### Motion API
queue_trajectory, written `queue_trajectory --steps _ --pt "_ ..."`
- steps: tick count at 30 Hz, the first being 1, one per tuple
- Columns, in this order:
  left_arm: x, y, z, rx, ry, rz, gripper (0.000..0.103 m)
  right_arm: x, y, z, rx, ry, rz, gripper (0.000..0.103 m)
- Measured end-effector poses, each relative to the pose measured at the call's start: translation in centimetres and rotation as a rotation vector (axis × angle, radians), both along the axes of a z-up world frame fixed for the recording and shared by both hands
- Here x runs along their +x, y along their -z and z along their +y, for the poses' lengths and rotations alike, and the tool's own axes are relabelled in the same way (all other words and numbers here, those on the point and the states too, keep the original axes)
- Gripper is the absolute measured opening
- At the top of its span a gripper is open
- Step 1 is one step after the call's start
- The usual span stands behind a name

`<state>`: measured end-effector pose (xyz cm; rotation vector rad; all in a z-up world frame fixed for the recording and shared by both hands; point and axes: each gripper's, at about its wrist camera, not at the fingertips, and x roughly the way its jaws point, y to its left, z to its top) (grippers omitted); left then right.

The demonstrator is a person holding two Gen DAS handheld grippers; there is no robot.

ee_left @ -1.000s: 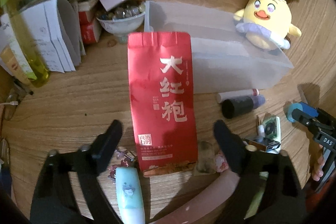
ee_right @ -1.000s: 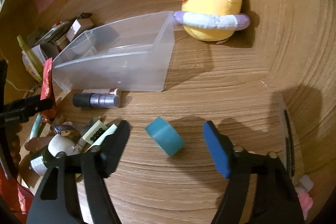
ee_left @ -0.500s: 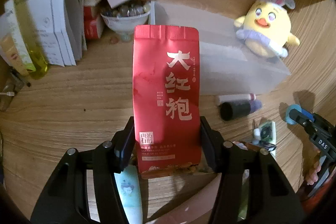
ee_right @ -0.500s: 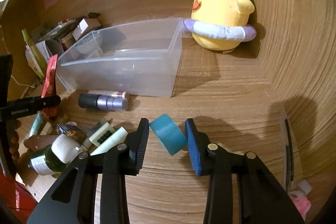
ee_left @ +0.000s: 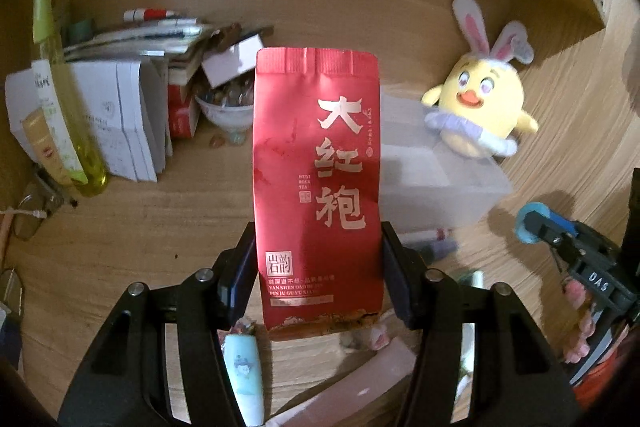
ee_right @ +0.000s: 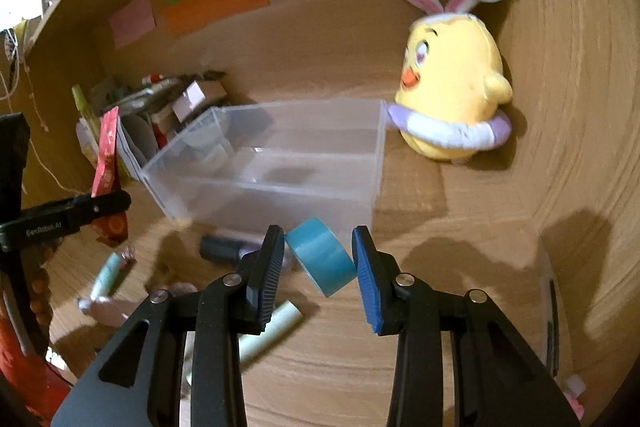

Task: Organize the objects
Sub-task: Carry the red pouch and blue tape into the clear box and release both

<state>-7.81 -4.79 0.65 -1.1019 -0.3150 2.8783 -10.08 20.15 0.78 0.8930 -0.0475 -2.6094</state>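
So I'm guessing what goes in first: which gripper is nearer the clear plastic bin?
Right. The right gripper, shut on the blue tape roll, sits just before the clear plastic bin; the left gripper, holding the red tea packet, is off its end.

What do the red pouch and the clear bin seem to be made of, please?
Red pouch: probably foil-laminate film with a matte sheen, given its crimped top seal and soft creases. Clear bin: looks like rigid, frosted translucent plastic; items behind show blurred through its straight walls.

Red tea pouch point(ee_left: 316, 195) w/ pale lettering, teal tape roll point(ee_right: 320, 255), yellow plush point(ee_right: 452, 99)
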Motion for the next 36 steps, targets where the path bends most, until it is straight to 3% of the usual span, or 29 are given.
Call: queue_trajectory --steps 15,29,36 --pt "-2.7 -3.7 0.5 -0.005 0.015 0.091 0.057 -2.4 -3.3 -2.6 -0.091 -0.037 0.070 0.032" --pt "-6.4 -5.3 0.6 -0.033 0.003 0.098 0.057 -5.5 -6.3 -4.5 0.002 -0.028 0.169 0.032" --pt "-8.8 -4.9 1.3 -0.044 0.024 0.061 0.057 -8.3 -5.5 -5.1 0.048 -0.016 0.142 0.032"
